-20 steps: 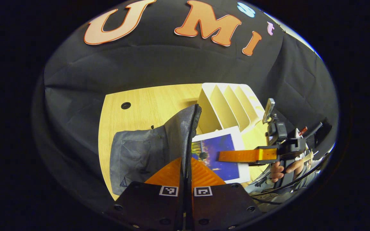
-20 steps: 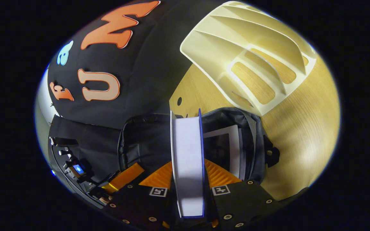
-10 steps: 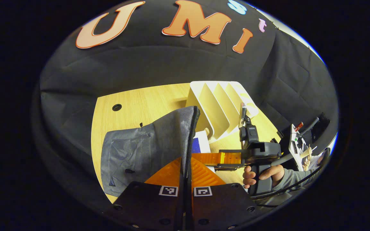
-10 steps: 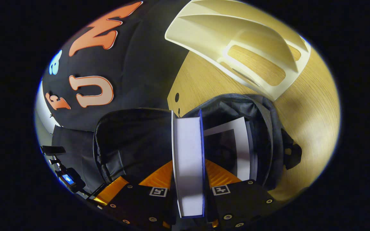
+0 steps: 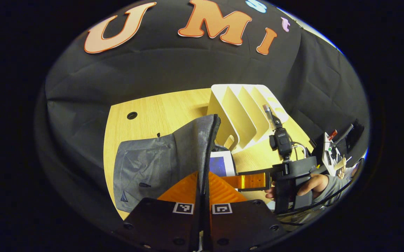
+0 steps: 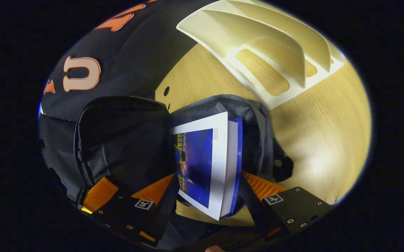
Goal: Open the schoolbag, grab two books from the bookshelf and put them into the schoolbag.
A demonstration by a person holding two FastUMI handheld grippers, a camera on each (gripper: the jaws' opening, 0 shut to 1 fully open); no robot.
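A pale wood-grain bench [image 5: 159,112] stands against the black cloth wall [image 5: 159,75] of the booth, with a round hole [image 5: 132,115] near its far left corner. A cream bookshelf [image 5: 244,113] with slanted dividers sits at the back right of the bench; in the right gripper view its slots [image 6: 263,71] show bare wood through their cut-outs. The grey schoolbag [image 5: 152,164] lies on the bench just in front of the bookshelf.

The left claw [image 5: 202,189] is closed on the raised flap of the schoolbag along its zipper edge [image 5: 210,150], holding the flap upright so the bag's mouth gapes.

In the left gripper view the right claw [image 5: 247,181] reaches in level from the right, held by a hand [image 5: 310,183] in a grey sleeve [image 5: 329,187], pointing toward the bag's mouth. In the right gripper view its fingers [image 6: 261,185] stand wide apart, 1 on each side of a book [image 6: 205,164] with a blue cover and white border, not pressing it. The book lies in the open mouth of the schoolbag [image 6: 251,115], partly inside, its near end sticking out toward the claw. The dark lifted flap [image 6: 121,140] rises to the left of it.
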